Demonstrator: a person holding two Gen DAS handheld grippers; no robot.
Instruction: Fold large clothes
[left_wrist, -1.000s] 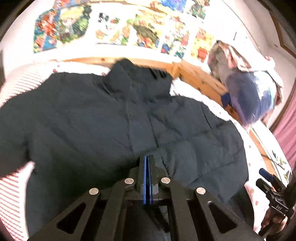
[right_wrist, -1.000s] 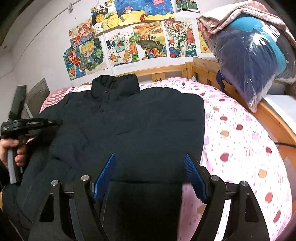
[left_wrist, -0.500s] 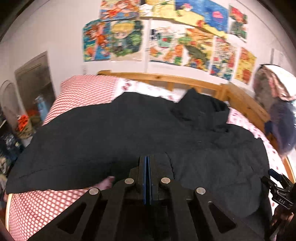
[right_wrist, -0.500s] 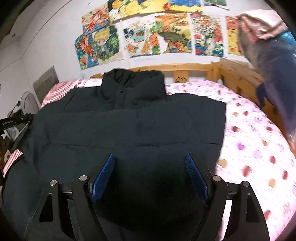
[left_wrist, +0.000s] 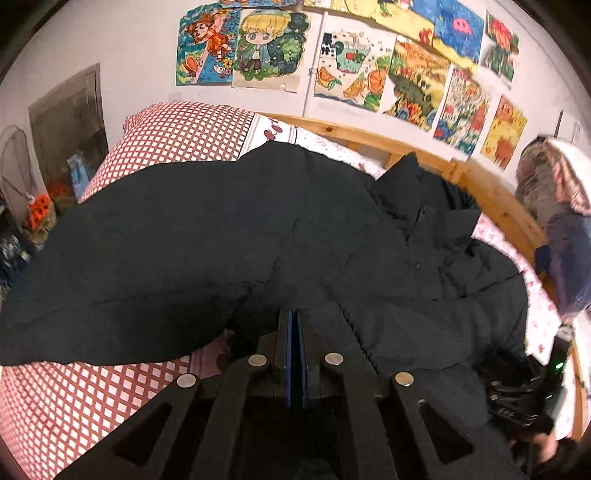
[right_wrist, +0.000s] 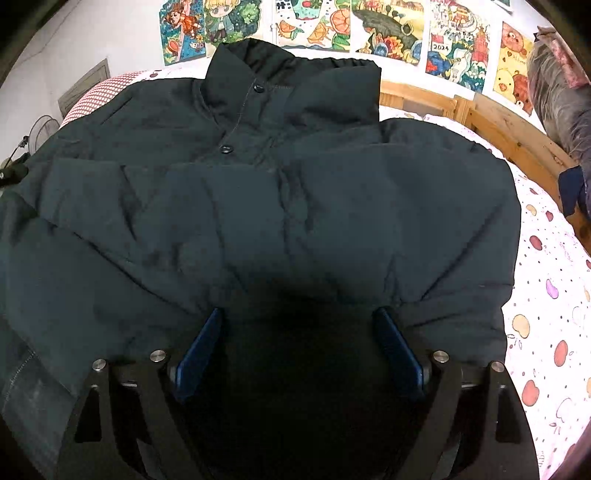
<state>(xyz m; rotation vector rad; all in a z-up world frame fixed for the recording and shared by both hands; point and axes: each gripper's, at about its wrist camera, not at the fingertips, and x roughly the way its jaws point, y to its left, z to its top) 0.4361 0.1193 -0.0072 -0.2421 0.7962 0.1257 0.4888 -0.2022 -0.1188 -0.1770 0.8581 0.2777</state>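
"2024" legible on wall drawing (right_wrist: 441, 48); nothing else readable

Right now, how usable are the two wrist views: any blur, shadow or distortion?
Left wrist view: sharp at centre, fisheye bends the wooden bed frame, bundle at right blurred. Right wrist view: deep shadow on the jacket between the open right gripper fingers.

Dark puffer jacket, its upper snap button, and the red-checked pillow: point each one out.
Dark puffer jacket (right_wrist: 332, 206): right wrist view, on the chest panel.
Upper snap button (right_wrist: 259, 87): right wrist view, on the collar placket.
Red-checked pillow (left_wrist: 177, 133): left wrist view, on its top face.
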